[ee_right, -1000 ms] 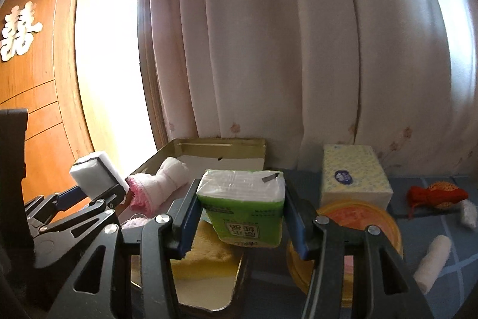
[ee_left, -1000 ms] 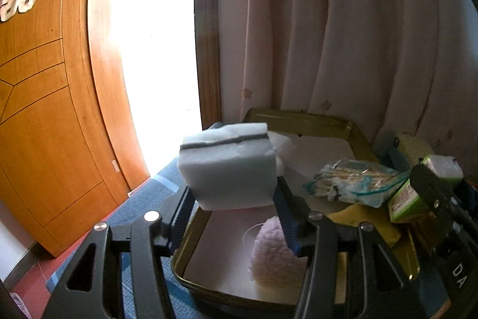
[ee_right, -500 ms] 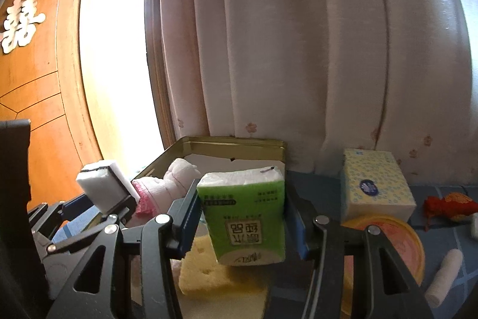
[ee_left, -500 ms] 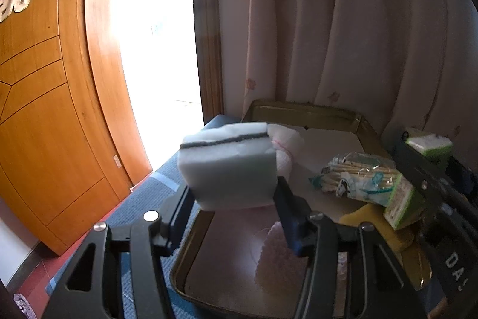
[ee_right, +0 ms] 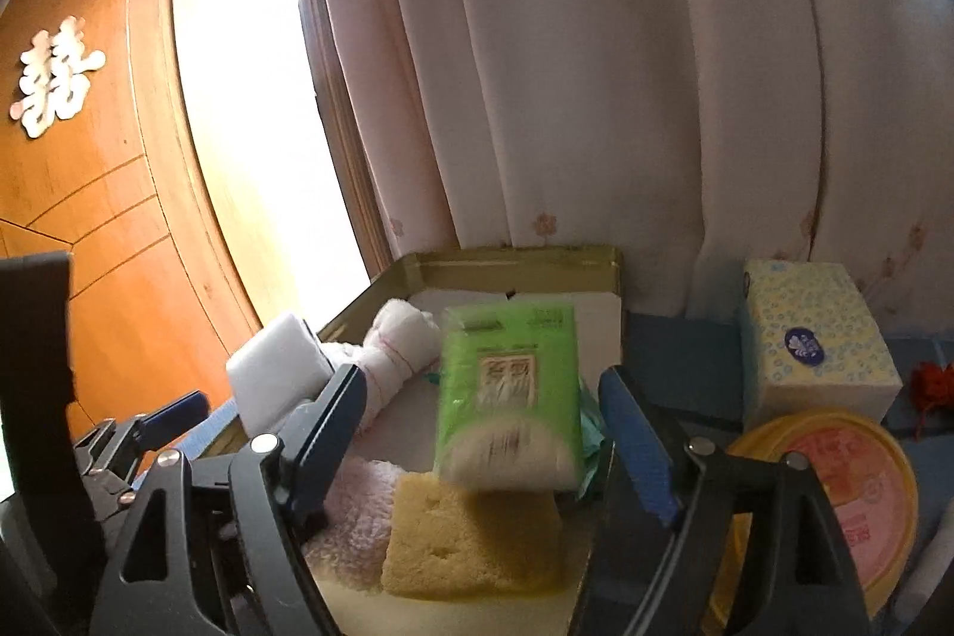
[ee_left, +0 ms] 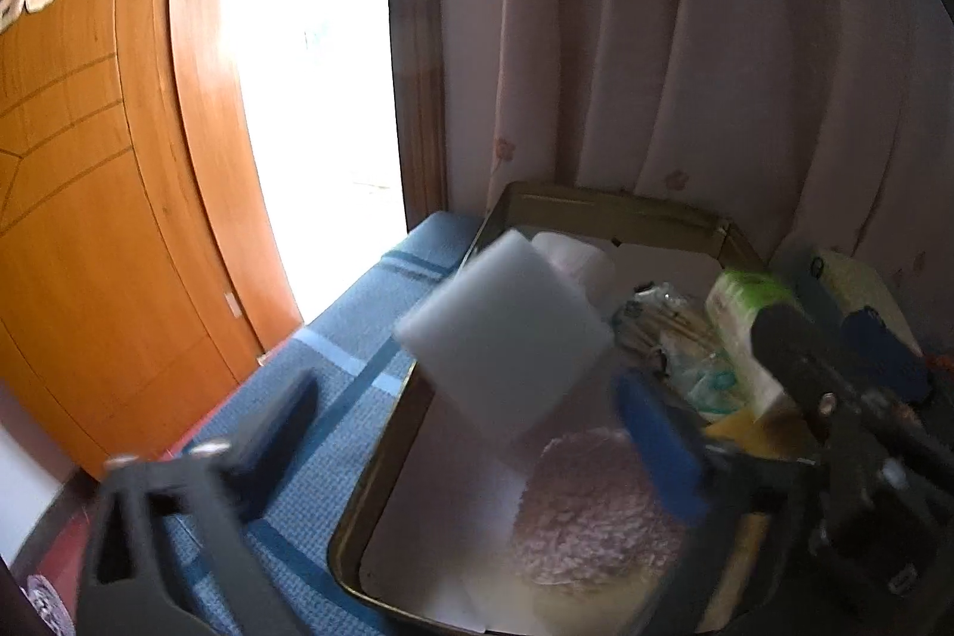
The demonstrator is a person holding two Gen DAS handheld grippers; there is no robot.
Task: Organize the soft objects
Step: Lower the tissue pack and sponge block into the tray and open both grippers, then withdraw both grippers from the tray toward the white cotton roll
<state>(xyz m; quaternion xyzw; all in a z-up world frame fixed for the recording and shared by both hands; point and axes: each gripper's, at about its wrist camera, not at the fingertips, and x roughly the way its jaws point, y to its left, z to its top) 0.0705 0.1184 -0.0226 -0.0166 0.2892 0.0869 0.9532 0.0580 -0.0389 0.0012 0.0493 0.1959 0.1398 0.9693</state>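
Your left gripper [ee_left: 471, 415] stands spread, one white sponge [ee_left: 507, 332] loose between its fingers; your right gripper [ee_right: 477, 433], also spread, has one green tissue pack [ee_right: 507, 391] loose between.

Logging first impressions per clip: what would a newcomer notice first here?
A white sponge, tilted and blurred, hangs between the fingers of the wide-open left claw, above the gold tin. In the right view a green tissue pack, also blurred, is between the fingers of the open right claw, over a yellow sponge in that tin.
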